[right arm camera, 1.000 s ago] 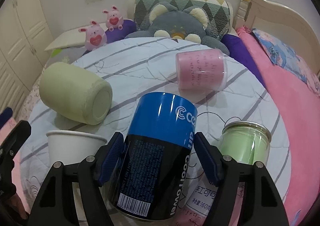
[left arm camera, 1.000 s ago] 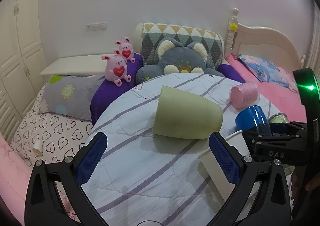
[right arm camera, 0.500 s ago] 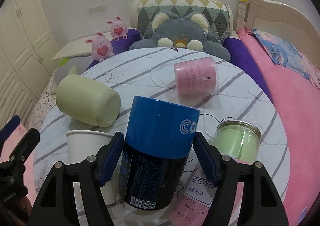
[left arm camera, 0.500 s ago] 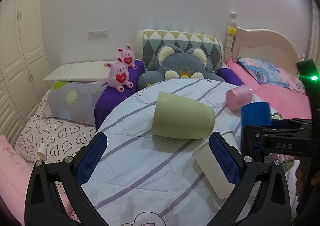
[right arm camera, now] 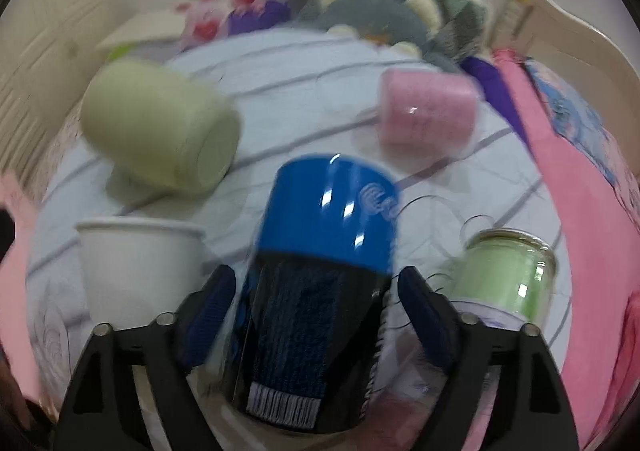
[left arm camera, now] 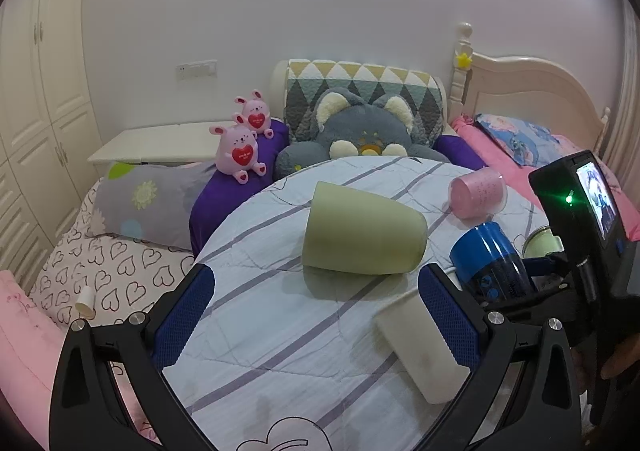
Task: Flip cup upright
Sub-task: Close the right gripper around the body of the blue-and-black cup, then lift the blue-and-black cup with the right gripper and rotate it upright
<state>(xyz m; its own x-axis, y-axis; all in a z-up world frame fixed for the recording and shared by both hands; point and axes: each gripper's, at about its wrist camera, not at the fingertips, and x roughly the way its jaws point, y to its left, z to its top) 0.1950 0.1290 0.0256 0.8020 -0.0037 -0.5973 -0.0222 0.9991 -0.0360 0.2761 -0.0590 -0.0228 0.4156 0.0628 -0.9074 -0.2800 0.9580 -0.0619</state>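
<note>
Now, in the left wrist view, the left gripper (left arm camera: 316,315) hangs with its jaws wide apart and nothing between them, low in the frame over the round counter (left arm camera: 280,331) with its striped cloth. The green cup (left arm camera: 362,233) lies on its side at the centre. At right the right gripper (left arm camera: 516,283) holds the blue canister (left arm camera: 486,261) tipped over, its blue end leaning toward the upper left of the frame. Half a second ago that canister stood nearly vertical in the grasp; it has since swung back to a slant, so I judge the righting is not settled. A white paper cup (left arm camera: 420,347) stands just beside the left gripper's right finger.

From the right wrist view, heavily blurred by motion, the right gripper (right arm camera: 316,311) is clamped on the blue canister (right arm camera: 320,275) at lower centre, pads pressing both flanks. Only this view shows the barcode end of the canister near the camera, the green jar (right arm camera: 506,275) upright at lower right, and the green cup's (right arm camera: 160,127) flat base facing the lens. The pink cup (right arm camera: 428,111) lies sideways at upper right. Whether the canister touches the counter I cannot tell.
</note>
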